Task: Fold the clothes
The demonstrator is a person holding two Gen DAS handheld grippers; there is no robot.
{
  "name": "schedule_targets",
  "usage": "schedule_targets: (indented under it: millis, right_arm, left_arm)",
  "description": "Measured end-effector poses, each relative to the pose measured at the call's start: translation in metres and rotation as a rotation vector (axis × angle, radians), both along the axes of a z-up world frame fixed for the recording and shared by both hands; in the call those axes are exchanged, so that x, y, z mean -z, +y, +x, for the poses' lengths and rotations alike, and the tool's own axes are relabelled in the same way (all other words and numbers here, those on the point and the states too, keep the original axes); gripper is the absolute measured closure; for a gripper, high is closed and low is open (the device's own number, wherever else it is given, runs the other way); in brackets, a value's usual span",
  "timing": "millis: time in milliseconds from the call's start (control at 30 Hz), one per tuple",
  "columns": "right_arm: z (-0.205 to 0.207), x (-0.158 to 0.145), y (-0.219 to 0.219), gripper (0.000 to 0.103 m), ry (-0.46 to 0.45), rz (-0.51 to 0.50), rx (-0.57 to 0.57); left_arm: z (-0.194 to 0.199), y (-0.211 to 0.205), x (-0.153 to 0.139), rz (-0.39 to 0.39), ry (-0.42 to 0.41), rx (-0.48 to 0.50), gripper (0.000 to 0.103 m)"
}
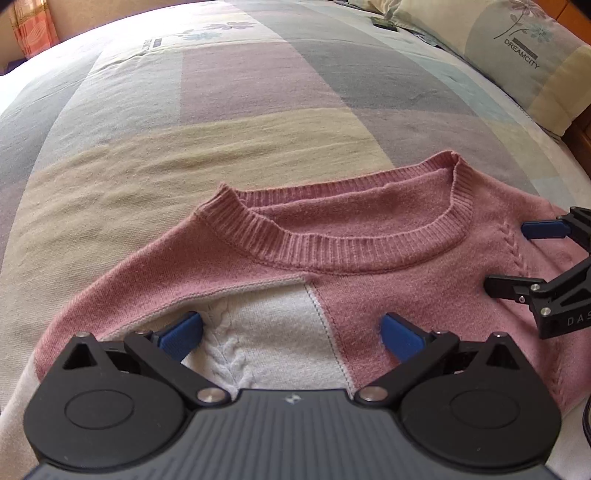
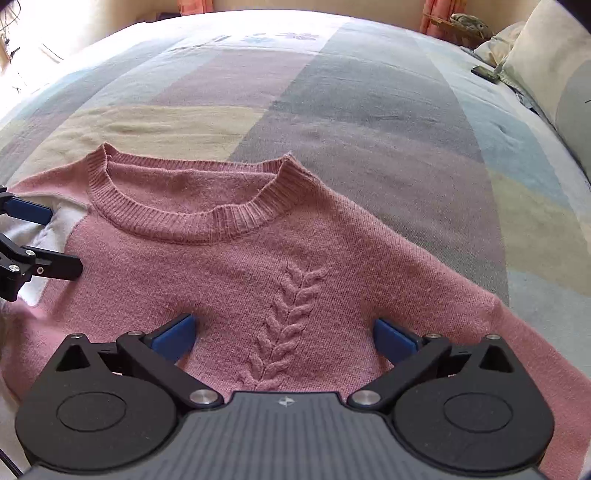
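A pink knit sweater (image 1: 369, 221) with a white panel (image 1: 266, 332) lies flat on the bed, its ribbed collar (image 1: 369, 254) facing away from me. In the right wrist view the same sweater (image 2: 221, 266) shows a braided cable pattern (image 2: 284, 325) down its front. My left gripper (image 1: 291, 332) hovers open just above the white panel, with nothing between its blue pads (image 1: 181, 332). Over the cable pattern my right gripper (image 2: 282, 336) is open too. Each gripper shows at the edge of the other's view: the right gripper (image 1: 517, 254) and the left gripper (image 2: 48, 240).
The bedspread (image 1: 258, 92) has wide pastel blocks and stretches far beyond the collar. A pillow (image 1: 524, 48) printed with flowers lies at the back right, a small dark object (image 1: 384, 23) beside it. Curtains (image 2: 439, 14) hang behind the bed.
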State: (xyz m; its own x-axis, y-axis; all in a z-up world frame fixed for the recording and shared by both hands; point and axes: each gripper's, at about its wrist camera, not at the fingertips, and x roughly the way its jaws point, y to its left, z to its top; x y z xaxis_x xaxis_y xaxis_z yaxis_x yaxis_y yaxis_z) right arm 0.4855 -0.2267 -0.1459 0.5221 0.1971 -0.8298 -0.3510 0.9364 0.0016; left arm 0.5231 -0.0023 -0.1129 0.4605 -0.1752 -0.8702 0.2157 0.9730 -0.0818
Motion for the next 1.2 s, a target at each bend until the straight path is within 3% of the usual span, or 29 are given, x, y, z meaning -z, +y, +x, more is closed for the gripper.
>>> schedule_targets:
  millis: [133,200,400,567,667,800,933,1067,1200]
  right_arm:
    - [0.020,0.000,0.000,0.000,-0.008,0.027,0.041]
    - [0.024,-0.006,0.002,0.000,0.034,0.020,0.068]
    - [-0.027,-0.054,-0.012,0.000,0.029,0.092,0.119]
    - [-0.086,-0.064,-0.009,0.000,0.091,0.149,0.115]
    - [-0.110,-0.045,0.005,0.000,0.164,0.160,0.074]
    - [-0.126,-0.013,0.021,0.000,0.272,0.155,0.067]
    - [-0.136,-0.009,0.035,0.000,0.212,0.064,0.000]
    - [-0.146,-0.008,0.040,0.000,0.204,-0.026,-0.098]
    - [-0.161,-0.026,0.024,0.000,0.228,0.025,-0.053]
  left_arm:
    - [0.008,-0.004,-0.008,-0.005,-0.004,-0.010,0.001]
    - [0.003,-0.005,-0.016,-0.033,0.003,-0.023,0.001]
    - [-0.067,0.009,-0.050,-0.084,-0.015,-0.052,0.001]
    - [-0.112,0.017,-0.033,-0.179,0.064,-0.137,0.001]
    - [-0.128,0.022,-0.011,-0.214,0.121,-0.184,0.001]
    - [-0.139,0.024,-0.007,-0.214,0.086,-0.159,0.001]
    - [-0.137,0.030,-0.007,-0.228,0.103,-0.097,0.001]
    - [-0.139,0.033,-0.009,-0.180,0.125,-0.024,0.001]
    - [-0.144,0.032,-0.017,-0.115,0.148,0.019,0.001]
